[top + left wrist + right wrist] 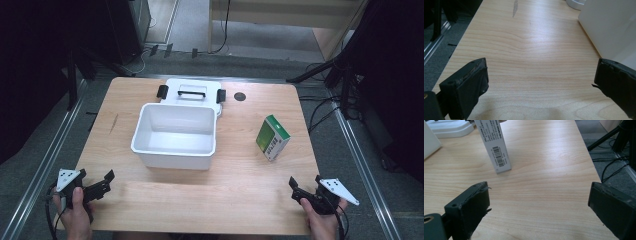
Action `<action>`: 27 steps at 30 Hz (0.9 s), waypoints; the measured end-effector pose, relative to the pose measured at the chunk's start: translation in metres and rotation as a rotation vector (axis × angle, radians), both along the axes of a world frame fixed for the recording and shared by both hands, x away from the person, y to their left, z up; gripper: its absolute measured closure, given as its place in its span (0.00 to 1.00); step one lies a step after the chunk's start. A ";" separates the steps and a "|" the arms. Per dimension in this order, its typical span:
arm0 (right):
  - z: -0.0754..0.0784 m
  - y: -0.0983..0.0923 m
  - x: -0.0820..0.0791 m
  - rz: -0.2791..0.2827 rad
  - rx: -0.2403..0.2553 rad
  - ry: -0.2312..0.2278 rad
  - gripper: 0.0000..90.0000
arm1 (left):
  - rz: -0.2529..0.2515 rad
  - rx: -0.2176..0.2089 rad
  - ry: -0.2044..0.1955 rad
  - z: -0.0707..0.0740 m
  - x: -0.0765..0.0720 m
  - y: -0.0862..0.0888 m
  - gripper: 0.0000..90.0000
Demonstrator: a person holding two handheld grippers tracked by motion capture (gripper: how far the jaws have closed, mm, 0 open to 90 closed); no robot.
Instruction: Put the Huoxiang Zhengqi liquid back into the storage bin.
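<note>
Ahead, white bin (175, 131) and green box (272, 137) on table (250, 190), both tools gaping, empty.

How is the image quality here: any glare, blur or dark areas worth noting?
High view: table evenly lit, surroundings dark, mild sheen on the wood. Left gripper view: soft, white bin washed out, faint shadow near the jaws. Right gripper view: green box barcode visible, its small print blurred.
</note>
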State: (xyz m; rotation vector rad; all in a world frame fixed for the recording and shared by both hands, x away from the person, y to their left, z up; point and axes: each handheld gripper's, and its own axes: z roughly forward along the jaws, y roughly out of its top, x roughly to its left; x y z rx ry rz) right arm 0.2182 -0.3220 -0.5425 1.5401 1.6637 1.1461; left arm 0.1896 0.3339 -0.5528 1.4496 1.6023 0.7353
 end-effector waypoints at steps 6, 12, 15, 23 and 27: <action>0.001 0.007 0.002 0.003 -0.069 0.032 0.06 | 0.003 0.001 -0.001 0.000 0.000 0.000 0.00; 0.016 0.008 0.007 0.034 -0.090 0.077 0.10 | 0.003 0.001 -0.001 0.000 -0.001 0.000 0.00; 0.031 0.008 0.012 0.091 -0.099 0.121 0.13 | 0.003 0.003 0.001 0.000 -0.001 0.000 0.00; 0.057 0.018 0.032 0.163 -0.239 0.329 0.14 | 0.000 0.004 0.001 0.000 -0.001 0.000 0.00; 0.068 0.025 0.044 0.206 -0.304 0.419 0.14 | 0.001 0.002 0.003 0.000 -0.001 0.000 0.00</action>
